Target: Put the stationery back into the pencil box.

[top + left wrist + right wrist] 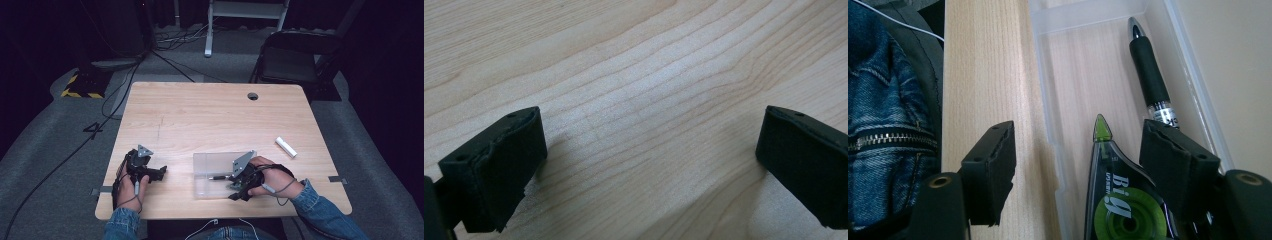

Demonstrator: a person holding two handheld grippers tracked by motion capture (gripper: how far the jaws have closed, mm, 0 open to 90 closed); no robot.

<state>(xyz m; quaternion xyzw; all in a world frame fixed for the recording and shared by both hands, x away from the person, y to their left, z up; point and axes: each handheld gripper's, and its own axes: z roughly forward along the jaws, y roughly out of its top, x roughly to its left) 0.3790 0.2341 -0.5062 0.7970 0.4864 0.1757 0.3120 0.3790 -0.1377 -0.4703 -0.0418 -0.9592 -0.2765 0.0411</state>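
From the high view, a pale wooden table (215, 115) with rounded corners and a round cable hole stands on grey carpet. The left gripper (159, 172), black with a grey three-cornered plate, rests near the table's left front, its jaws apart over bare wood. A clear plastic tray (212, 162), shallow and rectangular, lies at the front middle. The right gripper (234, 186) sits at the tray's right end, pointing into it, with a dark pen (218, 177) lying in the tray just beside it. A small white cylinder (286, 147) lies well apart to the right. Denim sleeves come in from the bottom.

In the left gripper view, two blocky black jaws with matte foam-like pads stand wide apart above grained wood (649, 75), with nothing between them.

In the right gripper view, the jaws stand apart and press on nothing; one is outside the tray's translucent wall (1050, 110), the other inside. Between them, in the tray, lies a correction tape (1115, 200), a smooth, teardrop-shaped dispenser with a green pointed tip and green wheel. The pen (1148, 65), with a ribbed black grip and shiny metal tip, lies along the tray's far wall, partly under the inner jaw.
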